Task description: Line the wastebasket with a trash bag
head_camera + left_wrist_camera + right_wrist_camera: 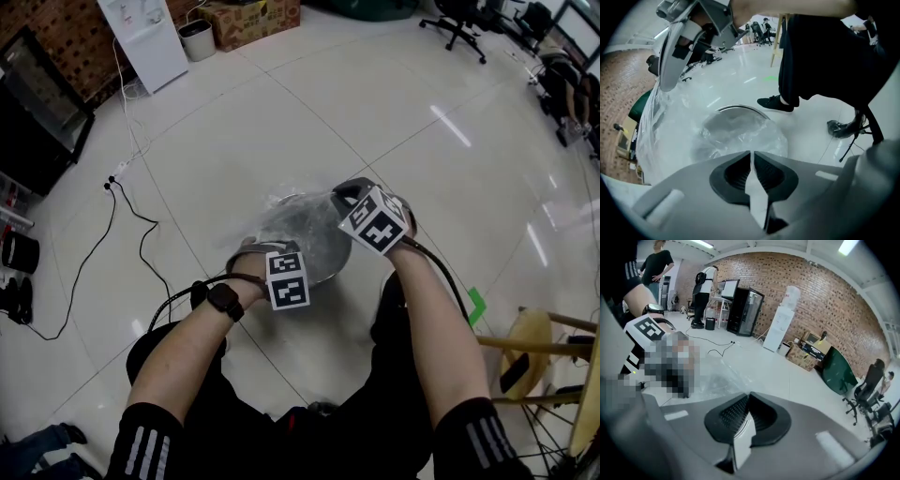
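Head view: the wastebasket stands on the white floor just in front of the person's feet. It is a round grey metal can, and the clear trash bag lies cloudy and bunched over its mouth. The left gripper is at the near rim and the right gripper at the far right rim, both angled down onto the film.

Left gripper view: its fingers are closed with a thin fold of the film pinched between them. The bag runs off as a slack, wrinkled sheet up to the right gripper's tip, and the can's rim shows through the plastic beyond.

Right gripper view: the fingers are fully together, and the film trails away from their tips (the pinched bit itself is hard to pick out here).

The step in hand looks like opening the bag's mouth over the rim. Next, the two held edges probably need drawing apart and down outside the rim, gently, since so thin a film could slip or tear.
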Demonstrator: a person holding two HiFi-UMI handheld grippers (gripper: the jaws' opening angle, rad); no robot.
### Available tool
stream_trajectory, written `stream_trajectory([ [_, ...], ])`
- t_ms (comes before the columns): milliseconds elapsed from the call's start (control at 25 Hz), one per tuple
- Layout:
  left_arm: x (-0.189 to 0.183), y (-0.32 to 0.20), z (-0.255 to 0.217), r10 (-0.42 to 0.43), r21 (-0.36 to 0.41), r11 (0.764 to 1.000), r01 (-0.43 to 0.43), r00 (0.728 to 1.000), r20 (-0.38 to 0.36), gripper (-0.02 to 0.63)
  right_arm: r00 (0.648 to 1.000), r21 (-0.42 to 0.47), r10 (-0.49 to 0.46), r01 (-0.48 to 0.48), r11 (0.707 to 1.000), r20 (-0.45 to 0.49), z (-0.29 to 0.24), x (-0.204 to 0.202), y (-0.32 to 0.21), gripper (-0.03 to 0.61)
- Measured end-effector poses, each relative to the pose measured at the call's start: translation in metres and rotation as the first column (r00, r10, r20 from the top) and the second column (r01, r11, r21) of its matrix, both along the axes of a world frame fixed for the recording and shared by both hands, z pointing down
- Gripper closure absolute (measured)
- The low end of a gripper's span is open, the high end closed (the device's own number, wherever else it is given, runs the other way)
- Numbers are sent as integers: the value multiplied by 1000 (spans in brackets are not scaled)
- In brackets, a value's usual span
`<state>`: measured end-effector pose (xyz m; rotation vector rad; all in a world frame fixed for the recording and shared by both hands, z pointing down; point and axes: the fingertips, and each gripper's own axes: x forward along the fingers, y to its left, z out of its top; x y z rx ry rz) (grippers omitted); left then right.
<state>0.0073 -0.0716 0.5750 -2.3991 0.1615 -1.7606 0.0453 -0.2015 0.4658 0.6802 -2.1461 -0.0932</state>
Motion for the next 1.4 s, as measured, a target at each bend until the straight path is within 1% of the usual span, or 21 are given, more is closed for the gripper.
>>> stream_trajectory([
  [40, -3, -8, 1, -7, 28, 1000, 6, 1000, 16, 613, 1000, 1, 4, -4, 1000, 11, -2, 1, -1, 571],
  [200, -19, -37, 10, -33, 122, 992, 23, 996, 82, 617, 997, -22, 16, -14, 1000, 72, -10, 7, 0, 571],
  [280, -25, -45, 17, -50, 143, 989, 35, 994, 100, 615, 996, -51, 15, -10, 999, 89, -11, 8, 5, 571],
  [320, -26, -46, 22, -56, 141, 989, 40, 993, 106, 614, 996, -69, 6, 0, 998, 90, -10, 7, 9, 571],
  [360, -27, -45, 27, -58, 128, 991, 44, 992, 112, 606, 996, -88, -9, 17, 996, 85, -8, 5, 13, 571],
  [440, -28, -38, 39, -56, 72, 996, 47, 990, 126, 565, 996, -138, -60, 68, 988, 63, 0, 0, 26, 571],
  [560, -30, -23, 50, -33, -10, 999, 35, 989, 147, 507, 989, -227, -150, 148, 963, 7, 23, -7, 50, 571],
  [640, -30, -16, 47, -11, -42, 999, 17, 989, 148, 499, 980, -275, -196, 177, 945, -40, 41, -5, 62, 571],
  [760, -27, 3, 28, 26, -114, 993, -13, 993, 113, 499, 970, -318, -224, 184, 930, -95, 61, 1, 69, 571],
  [880, -24, 35, -10, 82, -219, 973, -70, 996, 45, 500, 973, -341, -205, 159, 926, -102, 66, 5, 70, 571],
  [920, -24, 42, -25, 89, -228, 970, -83, 996, 19, 500, 974, -344, -203, 157, 926, -100, 66, 6, 70, 571],
  [960, -24, 41, -38, 82, -209, 975, -81, 997, -5, 503, 974, -347, -203, 158, 925, -100, 65, 7, 71, 571],
  [1000, -26, 33, -51, 57, -163, 985, -60, 998, -26, 509, 974, -350, -205, 158, 923, -100, 65, 8, 72, 571],
  [1040, -29, 18, -61, 20, -97, 995, -24, 999, -42, 514, 974, -351, -205, 158, 923, -101, 64, 10, 72, 571],
  [1080, -36, 0, -69, -20, -21, 1000, 19, 999, -51, 515, 974, -349, -205, 159, 924, -100, 63, 11, 72, 571],
  [1160, -57, -32, -75, -84, 118, 989, 87, 996, -30, 513, 974, -342, -206, 164, 925, -89, 59, 12, 72, 571],
  [1200, -69, -42, -72, -102, 160, 982, 101, 995, -3, 500, 975, -344, -206, 165, 924, -86, 57, 13, 73, 571],
  [1240, -79, -48, -65, -111, 181, 978, 104, 993, 29, 473, 975, -350, -208, 167, 922, -84, 55, 15, 74, 571],
  [1320, -92, -51, -47, -110, 185, 978, 94, 991, 79, 417, 972, -366, -220, 176, 914, -80, 52, 19, 79, 571],
  [1400, -97, -53, -33, -102, 193, 978, 81, 990, 101, 371, 967, -389, -241, 194, 900, -77, 51, 24, 86, 571],
])
